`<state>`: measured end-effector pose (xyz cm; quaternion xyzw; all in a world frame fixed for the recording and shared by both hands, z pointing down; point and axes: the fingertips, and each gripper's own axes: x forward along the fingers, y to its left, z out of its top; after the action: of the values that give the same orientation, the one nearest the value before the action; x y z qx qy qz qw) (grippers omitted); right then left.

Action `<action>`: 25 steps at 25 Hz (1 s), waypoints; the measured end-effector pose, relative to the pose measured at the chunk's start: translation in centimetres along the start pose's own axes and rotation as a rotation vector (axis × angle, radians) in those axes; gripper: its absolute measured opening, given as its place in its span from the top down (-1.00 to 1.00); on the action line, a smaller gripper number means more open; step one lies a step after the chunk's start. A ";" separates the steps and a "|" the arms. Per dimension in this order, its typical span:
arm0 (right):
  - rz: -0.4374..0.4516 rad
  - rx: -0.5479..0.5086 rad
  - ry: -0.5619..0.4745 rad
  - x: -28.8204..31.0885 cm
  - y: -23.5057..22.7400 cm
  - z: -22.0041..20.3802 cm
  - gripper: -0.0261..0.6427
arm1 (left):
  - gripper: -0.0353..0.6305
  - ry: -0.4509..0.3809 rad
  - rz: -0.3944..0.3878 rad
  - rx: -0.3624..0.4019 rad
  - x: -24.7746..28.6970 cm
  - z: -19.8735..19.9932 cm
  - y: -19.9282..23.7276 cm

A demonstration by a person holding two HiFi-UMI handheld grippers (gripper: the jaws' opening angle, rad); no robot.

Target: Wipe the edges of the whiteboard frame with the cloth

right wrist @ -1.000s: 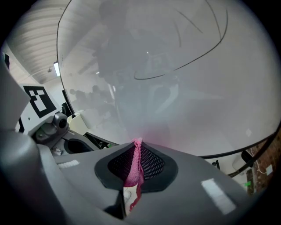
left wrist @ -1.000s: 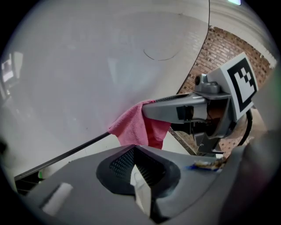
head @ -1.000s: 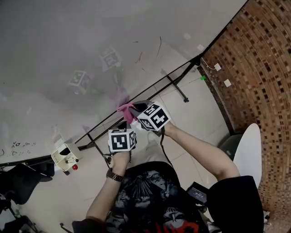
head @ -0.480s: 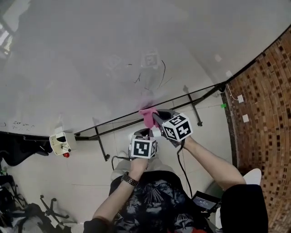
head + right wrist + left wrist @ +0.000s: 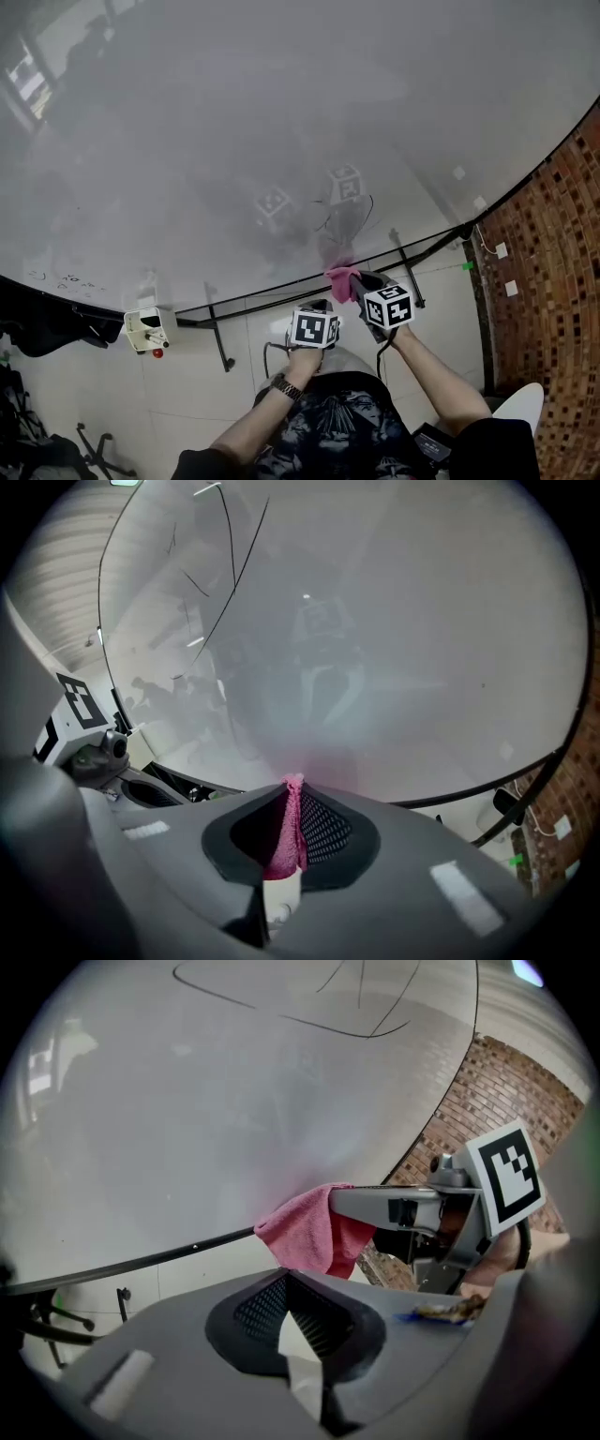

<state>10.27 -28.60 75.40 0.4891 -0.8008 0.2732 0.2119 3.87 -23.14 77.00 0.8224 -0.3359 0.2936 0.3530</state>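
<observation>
The right tongs [image 5: 351, 280] are clenched on a pink cloth [image 5: 339, 278]. In the right gripper view the cloth [image 5: 284, 836] stands as a thin fold between the two dark pads, and its upper end comes out a little past the tips. The tongs hold it up to the lower part of the whiteboard [image 5: 281, 141], just at the black frame [image 5: 253, 300] that runs along the bottom edge. A faint pink reflection shows on the glossy board right above the cloth. I cannot tell whether the cloth really presses on the frame or only hangs in front of it.

The left tongs [image 5: 319, 306] are closed with nothing between them. They are just beside the right tongs, a little lower and to the left, and apart from the board. In the left gripper view the cloth [image 5: 305, 1232] hangs from the tip of the right tongs [image 5: 335, 1209], in front of the frame [image 5: 141, 1260].

Some thin black pen lines [image 5: 347, 211] are on the board above the cloth. A small cream box [image 5: 148, 328] hangs under the frame, well to the left. A brick wall [image 5: 553, 281] stands at the right, and a pale tiled floor [image 5: 187, 375] lies below.
</observation>
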 end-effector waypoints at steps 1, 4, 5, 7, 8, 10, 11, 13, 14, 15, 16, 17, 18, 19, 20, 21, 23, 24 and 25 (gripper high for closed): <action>0.000 0.002 0.006 0.0 -0.1 -0.2 0.85 | 0.89 0.003 0.011 0.021 0.1 -0.1 0.0; 0.018 0.003 0.022 0.2 0.0 -1.0 0.85 | 0.89 0.004 0.038 0.101 0.8 -0.7 -0.1; 0.023 0.005 0.024 0.3 -0.2 -1.1 0.85 | 0.89 0.010 0.037 0.106 1.2 -0.9 -0.1; 0.036 0.014 0.027 0.7 -0.8 -1.3 0.85 | 0.89 0.022 0.034 0.093 1.8 -1.1 0.0; 0.045 0.016 0.029 0.8 -1.1 -1.4 0.85 | 0.89 0.026 0.038 0.083 2.1 -1.0 0.1; 0.064 0.011 0.036 0.7 -2.2 -1.6 0.85 | 0.89 0.030 0.068 0.072 2.5 -0.4 0.2; 0.076 0.007 0.040 0.6 -2.9 -1.5 0.85 | 0.89 0.033 0.088 0.066 2.8 0.0 0.3; 0.103 -0.004 0.048 0.3 -4.3 -1.4 0.85 | 0.89 0.039 0.117 0.054 3.6 0.7 -0.3; 0.117 -0.008 0.050 0.1 -4.9 -1.5 0.85 | 0.89 0.038 0.121 0.047 4.1 1.0 -0.9; 0.130 -0.009 0.048 -0.2 -5.6 -1.5 0.85 | 0.89 0.033 0.120 0.042 4.6 1.3 -1.8; 0.143 -0.005 0.042 -0.5 -6.5 -1.4 0.85 | 0.89 0.030 0.119 0.040 5.3 1.6 -2.6; 0.154 0.001 0.034 -0.8 -7.4 -1.3 0.85 | 0.89 0.032 0.124 0.041 6.1 1.7 -3.2; 0.162 0.007 0.025 -1.2 -8.3 -1.4 0.85 | 0.89 0.036 0.137 0.042 6.9 1.7 -3.6; 0.170 0.011 0.019 -1.5 -9.3 -1.5 0.85 | 0.89 0.039 0.156 0.040 7.3 1.9 -4.0; 0.178 0.012 0.016 -1.9 -10.2 -1.5 0.85 | 0.89 0.038 0.175 0.030 7.7 2.1 -4.5; 0.189 0.010 0.013 -2.2 -11.0 -1.5 0.85 | 0.89 0.035 0.191 0.013 7.9 2.4 -4.9; 0.214 0.021 0.013 -2.5 -12.2 -1.5 0.85 | 0.89 0.027 0.217 -0.024 8.5 2.8 -5.8; 0.229 0.042 0.016 -2.5 -12.7 -1.5 0.85 | 0.89 0.025 0.229 -0.041 8.9 2.8 -6.2; 0.245 0.066 0.021 -2.5 -13.0 -1.6 0.85 | 0.89 0.022 0.240 -0.057 9.2 2.9 -6.6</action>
<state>23.12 -30.70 78.12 0.3915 -0.8429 0.3281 0.1691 15.12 -25.10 79.41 0.7627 -0.4363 0.3329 0.3421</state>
